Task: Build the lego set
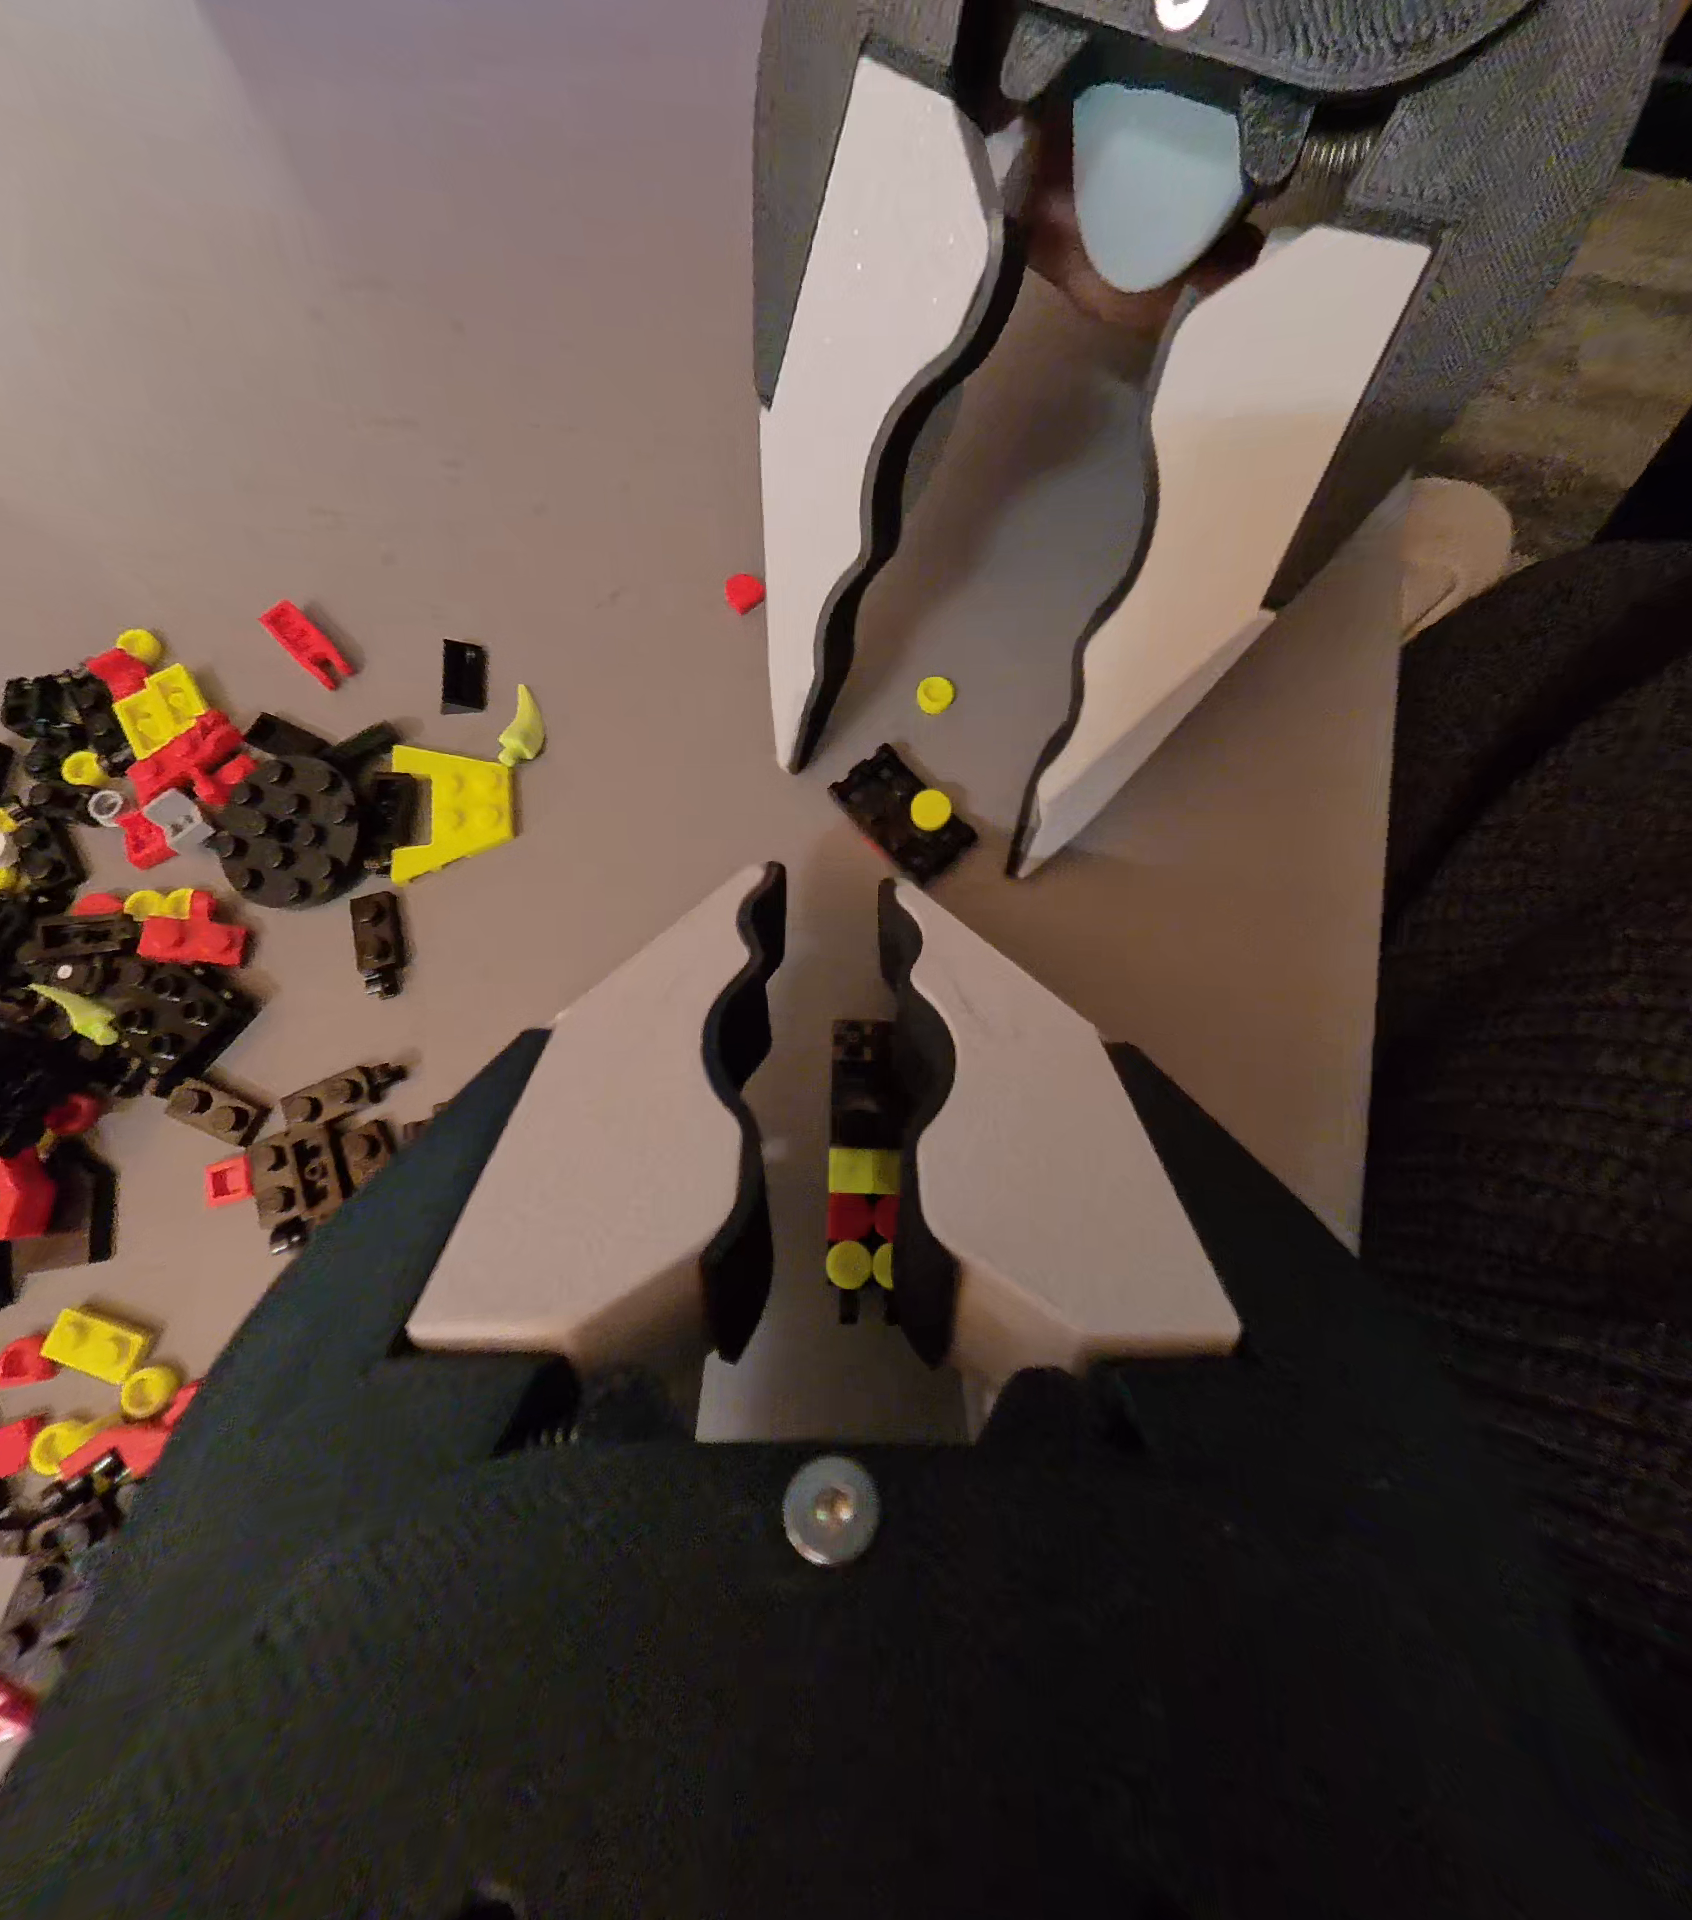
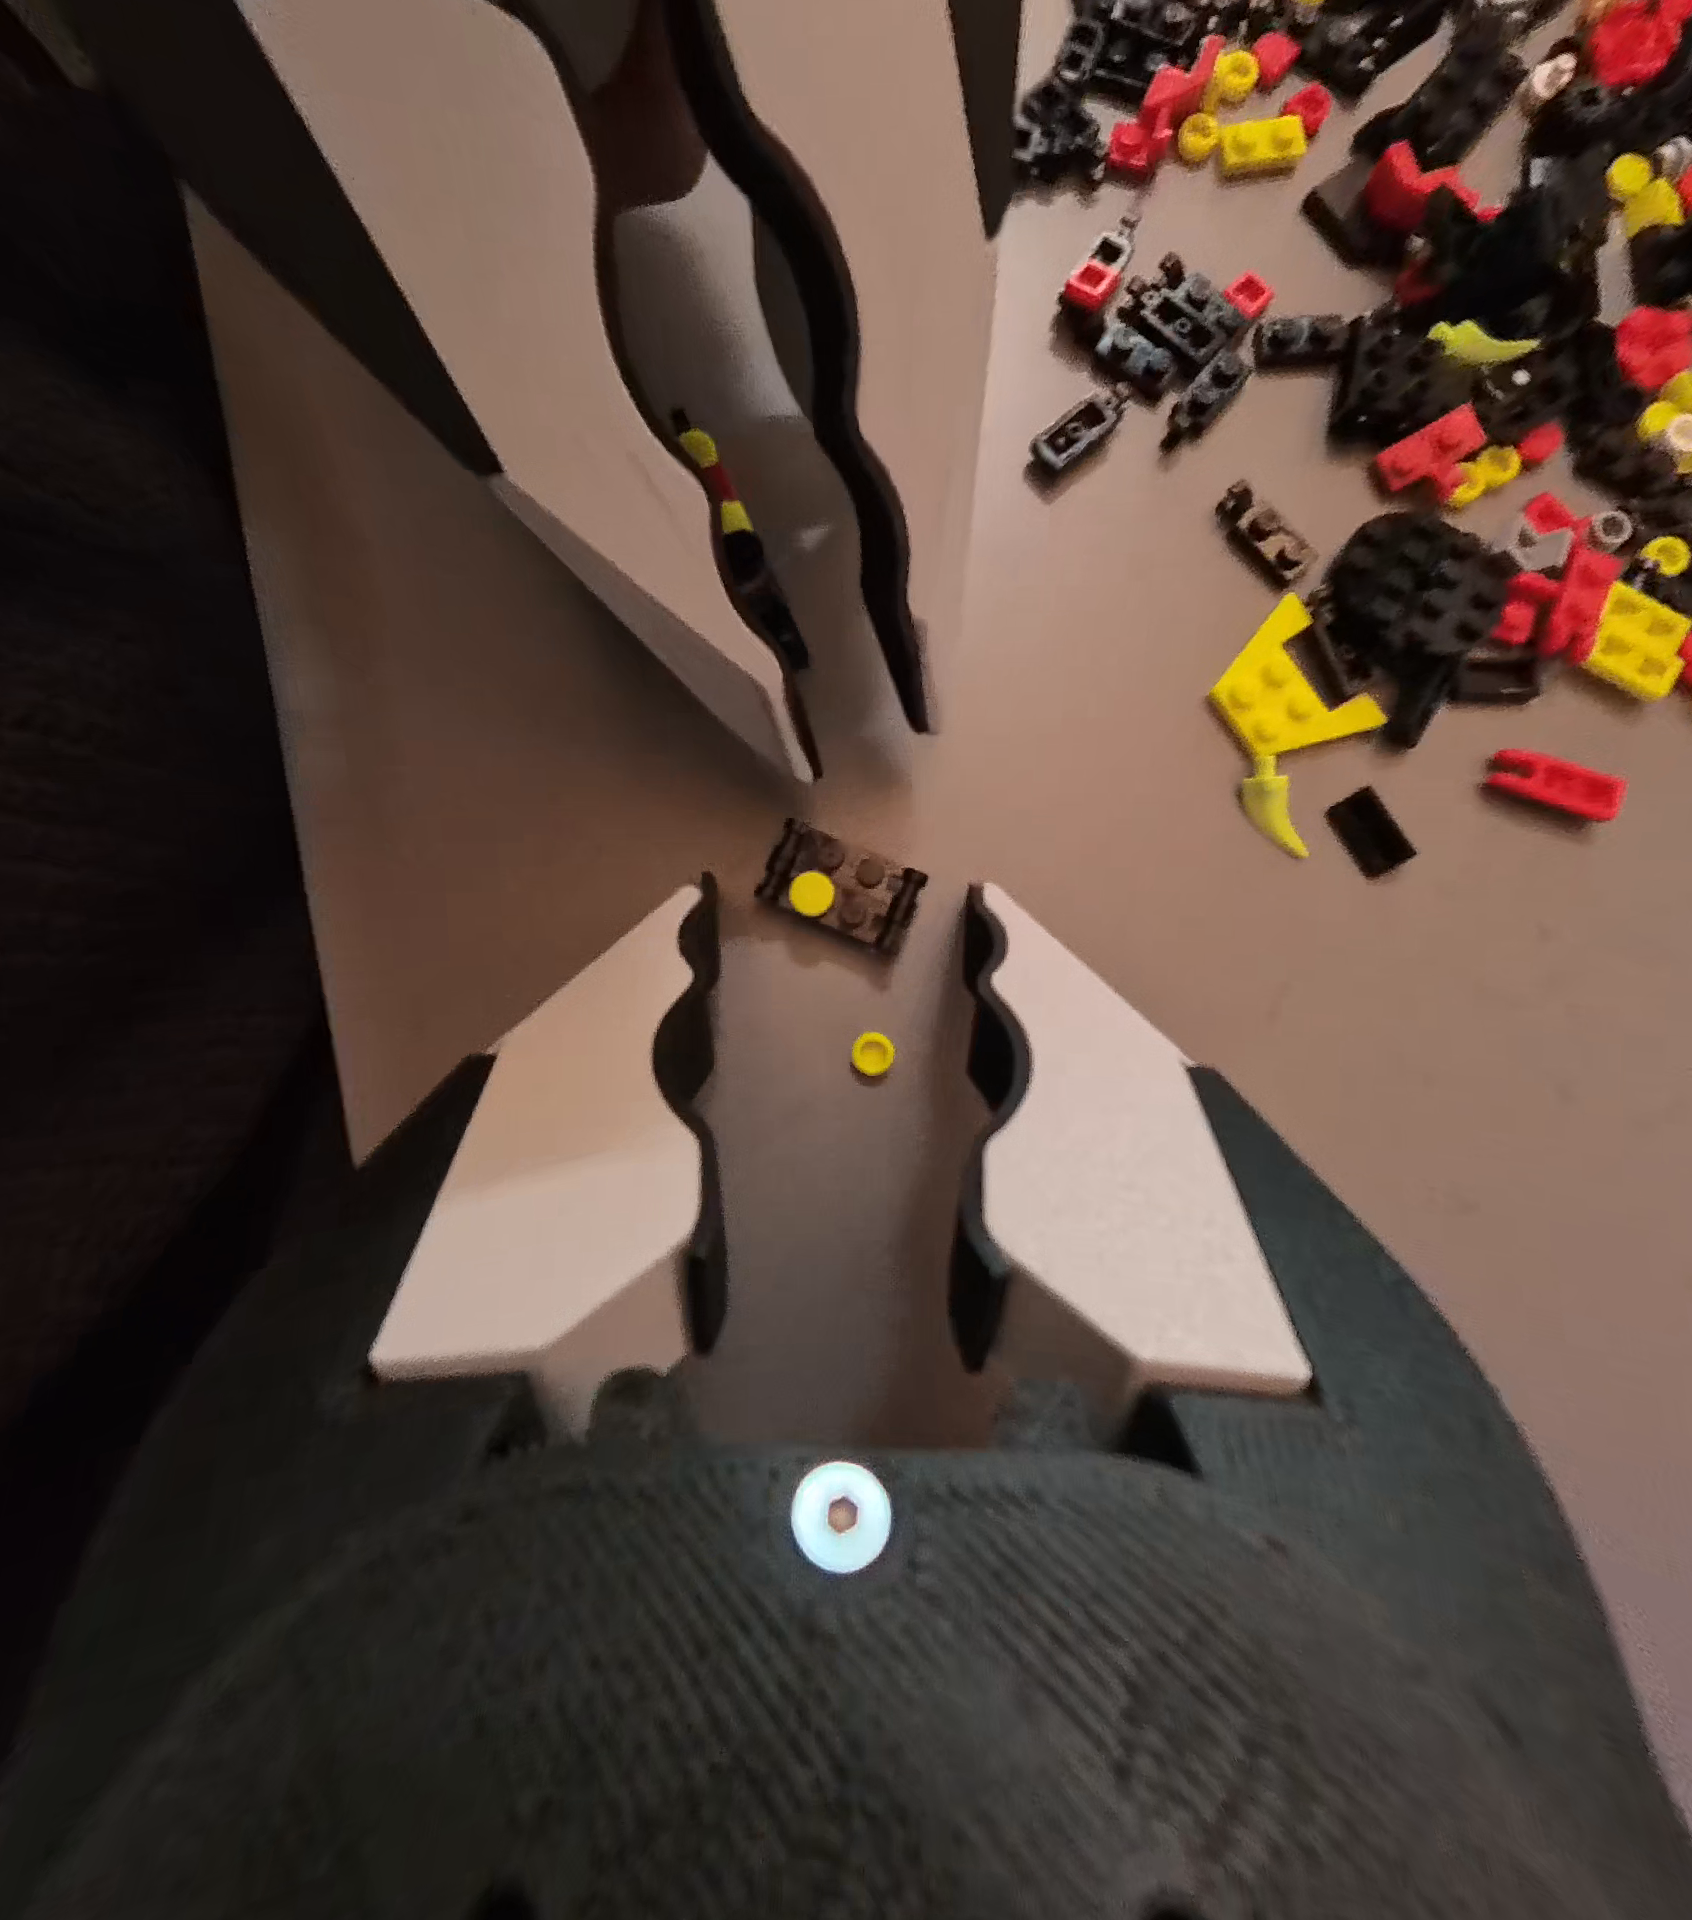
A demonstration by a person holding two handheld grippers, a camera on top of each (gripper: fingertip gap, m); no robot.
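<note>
Nearest to my left camera, the left gripper [image 1: 831, 883] has its fingers parted by a narrow gap. Inside that gap I see a small stacked assembly [image 1: 861, 1174] of black, yellow and red bricks. It lies against the right finger, but I cannot tell if the other finger touches it, so I cannot say that it is held. In the right wrist view the same assembly [image 2: 738, 530] shows deep between those fingers.

Nearest to my right camera, the right gripper [image 2: 837, 894] is wide open and holds nothing. Between its fingers a loose yellow round stud [image 2: 871, 1052] lies on the table [image 2: 1237, 1143].

Just beyond both pairs of tips, between the two grippers, sits a small black plate [image 1: 899, 812] flat on the table, with one yellow round piece [image 1: 930, 808] on top of it. The tips of both grippers are near this plate but do not touch it.

Farther away, to the side, a pile of loose bricks [image 1: 94, 935] in black, red and yellow spreads over the table. At its near edge I see a yellow wedge plate [image 1: 455, 805], a black round plate [image 1: 286, 821], a lime claw piece [image 1: 525, 727], a black tile [image 1: 463, 675] and a red clip plate [image 1: 307, 644]. A single red stud [image 1: 744, 592] lies apart, close to the right gripper.
</note>
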